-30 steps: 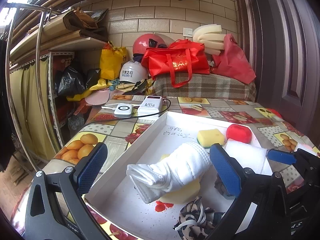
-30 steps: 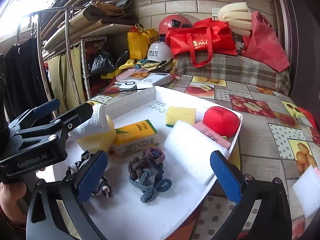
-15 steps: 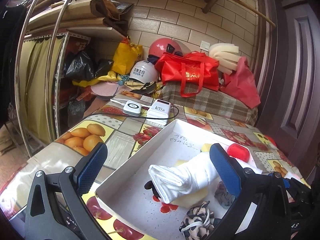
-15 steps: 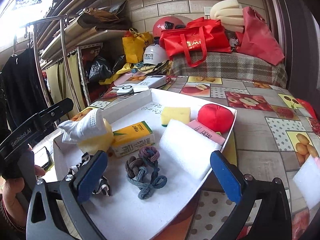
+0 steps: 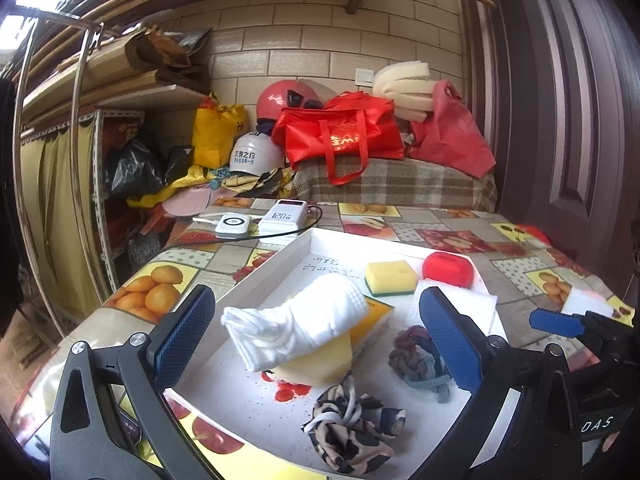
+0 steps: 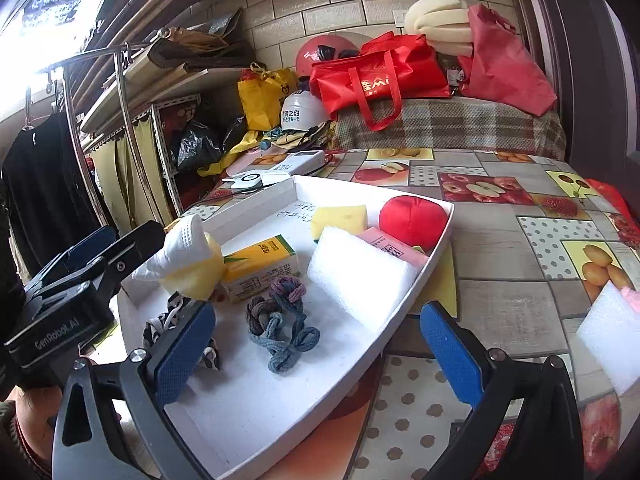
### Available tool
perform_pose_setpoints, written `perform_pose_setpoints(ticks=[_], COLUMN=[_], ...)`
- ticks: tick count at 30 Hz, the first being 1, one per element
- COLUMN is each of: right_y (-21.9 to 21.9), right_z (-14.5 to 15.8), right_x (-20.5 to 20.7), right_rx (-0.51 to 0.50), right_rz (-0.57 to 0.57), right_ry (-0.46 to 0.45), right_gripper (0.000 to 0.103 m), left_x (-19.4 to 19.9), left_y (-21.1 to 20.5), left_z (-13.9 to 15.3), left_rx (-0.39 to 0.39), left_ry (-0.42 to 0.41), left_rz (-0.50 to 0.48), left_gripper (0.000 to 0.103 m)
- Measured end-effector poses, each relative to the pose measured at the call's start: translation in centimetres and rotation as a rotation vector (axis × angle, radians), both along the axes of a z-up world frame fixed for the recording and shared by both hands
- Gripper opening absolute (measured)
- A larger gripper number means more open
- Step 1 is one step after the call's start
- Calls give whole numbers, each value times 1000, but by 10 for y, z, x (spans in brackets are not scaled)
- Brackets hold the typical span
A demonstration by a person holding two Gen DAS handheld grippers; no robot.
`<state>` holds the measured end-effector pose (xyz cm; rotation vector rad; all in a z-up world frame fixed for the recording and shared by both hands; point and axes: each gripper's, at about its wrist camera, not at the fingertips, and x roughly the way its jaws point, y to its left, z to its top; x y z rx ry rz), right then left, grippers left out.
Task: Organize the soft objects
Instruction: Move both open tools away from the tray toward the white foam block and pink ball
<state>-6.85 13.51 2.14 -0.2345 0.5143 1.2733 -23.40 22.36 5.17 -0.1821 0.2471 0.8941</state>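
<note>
A white tray (image 5: 294,254) holds the soft things. A rolled white cloth (image 5: 300,324) lies on a pale yellow sponge (image 5: 320,364), straight ahead of my left gripper (image 5: 316,340), which stands open and empty just short of it. Nearby lie a knotted blue-grey rope (image 6: 280,320), a patterned scrunchie (image 5: 352,428), a white foam block (image 6: 360,276), a yellow-green sponge (image 6: 338,220) and a red plush ball (image 6: 412,222). My right gripper (image 6: 318,354) hangs open over the tray's near right edge, with the rope ahead of its fingers.
A yellow juice carton (image 6: 260,268) and a pink pack (image 6: 396,250) also sit in the tray. A loose foam piece (image 6: 608,332) lies on the fruit-print tablecloth at right. A power bank (image 5: 284,216) and a charger (image 5: 232,226) are beyond the tray; bags and helmets are piled behind.
My left gripper has drawn back from the white cloth, which stays on the sponge. The right gripper has shifted slightly closer over the tray's edge.
</note>
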Motion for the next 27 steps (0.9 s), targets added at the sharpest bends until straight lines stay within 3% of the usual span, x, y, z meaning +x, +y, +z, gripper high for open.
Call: perform_pose_setpoints(ticks=[11,19,23,27], right_y=[-49,-91,-118,-154], right_z=[1,7,11,13], right_x=[20,41,65,109], right_rx=[-17,14,39,46], right_rz=[-71,-150,-236,-395], right_ry=[-40,-85,-115,-115], right_gripper=[102,103,103,103], left_x=[35,48,49,58], left_y=[-39,-53,-57,-66], left_z=[-1,-1,-1,-2], left_rx=[23,47,39,8], left_ry=[74,110,107,103], left_rz=[-116,-116,-110,-153], left_gripper=[103,103,103,103])
